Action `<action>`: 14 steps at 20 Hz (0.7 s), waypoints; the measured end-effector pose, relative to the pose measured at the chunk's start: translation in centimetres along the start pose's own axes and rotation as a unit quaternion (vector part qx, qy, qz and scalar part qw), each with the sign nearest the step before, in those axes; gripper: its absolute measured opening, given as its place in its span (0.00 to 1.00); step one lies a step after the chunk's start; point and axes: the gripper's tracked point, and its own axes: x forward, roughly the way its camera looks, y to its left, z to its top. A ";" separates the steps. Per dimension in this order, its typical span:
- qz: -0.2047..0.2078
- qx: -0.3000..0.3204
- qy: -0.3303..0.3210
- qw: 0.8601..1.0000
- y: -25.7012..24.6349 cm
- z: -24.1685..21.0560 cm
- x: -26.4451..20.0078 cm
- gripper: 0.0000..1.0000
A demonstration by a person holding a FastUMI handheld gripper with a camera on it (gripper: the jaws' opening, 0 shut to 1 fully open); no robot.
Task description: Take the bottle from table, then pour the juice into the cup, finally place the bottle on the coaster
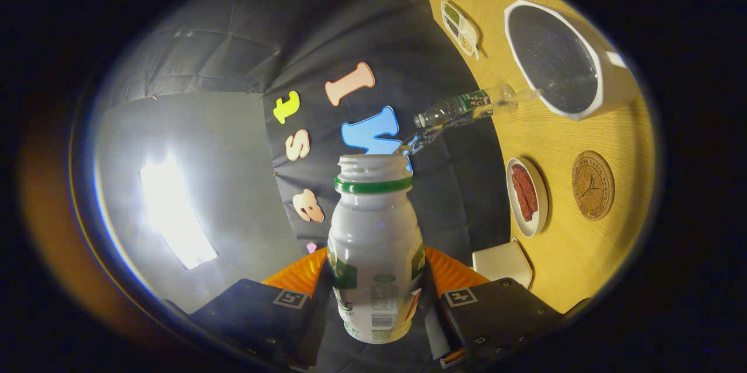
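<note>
The gripper (376, 297) is clamping both fingers on the uncapped bottle (375, 244), tilting it sideways. The cup (503, 262) (pale, near the fingers' right) is waiting; pouring well likely means steadying the mouth directly over it.

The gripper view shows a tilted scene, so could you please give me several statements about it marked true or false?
1. The gripper is shut on the white plastic bottle with a green neck band. True.
2. The bottle's cap is on. False: its mouth is open.
3. The round cork coaster carries a cup. False: it is bare.
4. The small white dish of red strips lies beside the coaster. True.
5. The clear plastic water bottle stands on the yellow wooden table near the large white bowl. True.
</note>
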 end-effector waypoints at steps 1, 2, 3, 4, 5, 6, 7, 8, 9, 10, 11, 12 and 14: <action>0.000 0.002 -0.001 1.000 0.1 0.1 0.1 0.70; 0.000 0.004 -0.002 1.000 0.1 0.2 0.2 0.70; 0.000 0.006 -0.003 1.000 0.1 0.1 0.2 0.70; 0.001 0.009 -0.004 1.000 0.2 0.3 0.3 0.70; 0.001 0.012 -0.007 1.000 0.3 0.3 0.4 0.70; 0.001 0.015 -0.008 1.000 0.3 0.4 0.5 0.70; 0.001 0.017 -0.010 1.000 0.4 0.5 0.5 0.70; 0.002 0.020 -0.012 1.000 0.5 0.6 0.5 0.70; 0.002 0.022 -0.013 1.000 0.7 0.7 0.5 0.69; 0.002 0.025 -0.015 1.000 0.7 0.7 0.5 0.69; 0.002 0.027 -0.016 1.000 0.8 0.8 0.5 0.69; 0.002 0.029 -0.017 0.999 0.8 0.9 0.5 0.69; 0.002 0.034 -0.022 0.999 0.8 1.1 0.5 0.69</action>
